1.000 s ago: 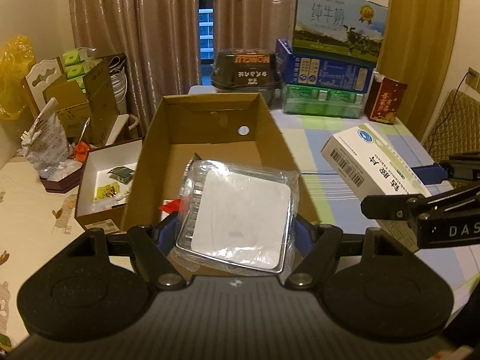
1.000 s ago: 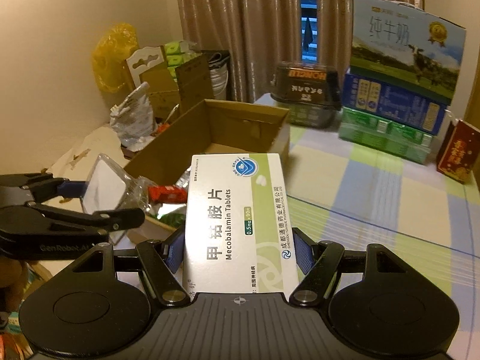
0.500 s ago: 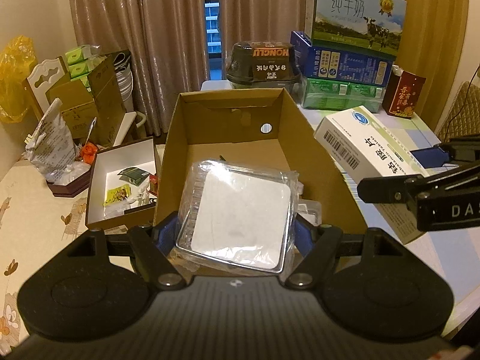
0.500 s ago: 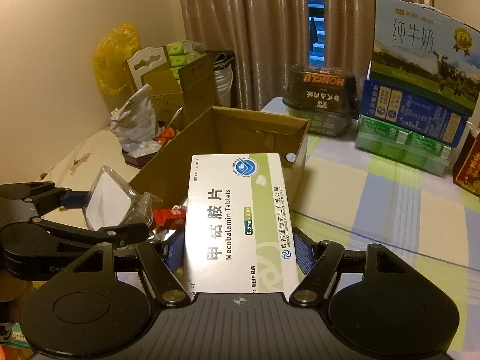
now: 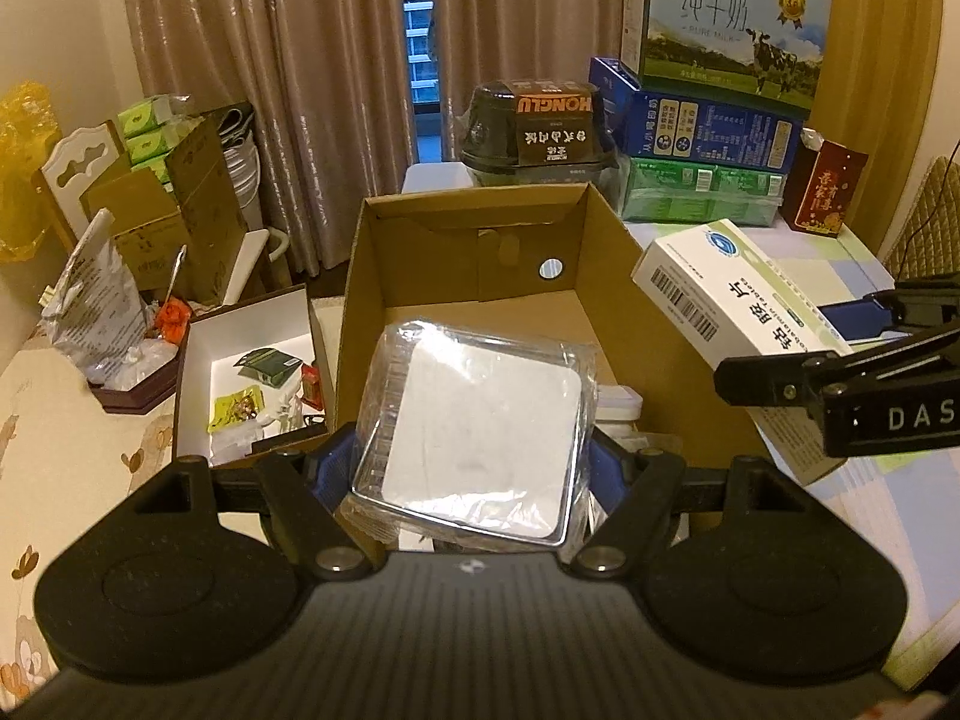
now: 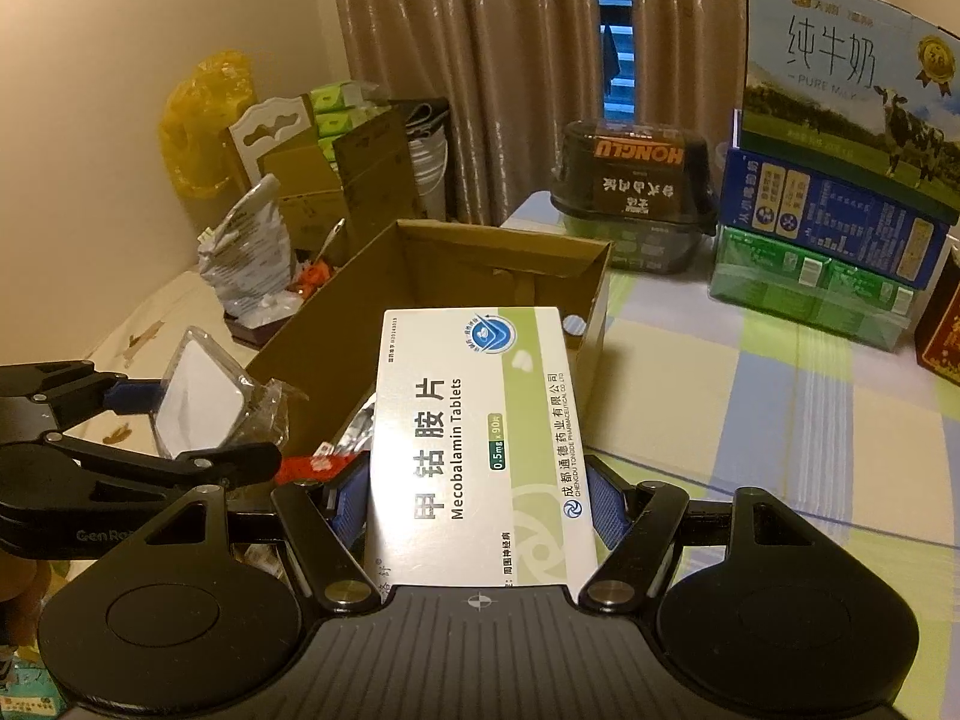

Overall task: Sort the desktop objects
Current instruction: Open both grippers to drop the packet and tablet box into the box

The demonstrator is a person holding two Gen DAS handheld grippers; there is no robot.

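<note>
We carry the plastic-wrapped tray (image 5: 474, 426) and the tablet box (image 6: 480, 450) forward; both now hang nearer the cardboard box (image 5: 606, 252).

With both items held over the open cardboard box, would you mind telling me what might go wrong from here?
1. The crinkly clear plastic packet in the left hand-held gripper looks slippery and could slide out early.
2. The white-and-green tablet carton in the right hand-held gripper sits near the brown cardboard box wall and might snag its rim.
3. The two grippers are close together and could collide.

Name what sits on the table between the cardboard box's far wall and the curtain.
A dark lidded container labelled HONGLU, seen in both wrist views beyond the cardboard box.
</note>
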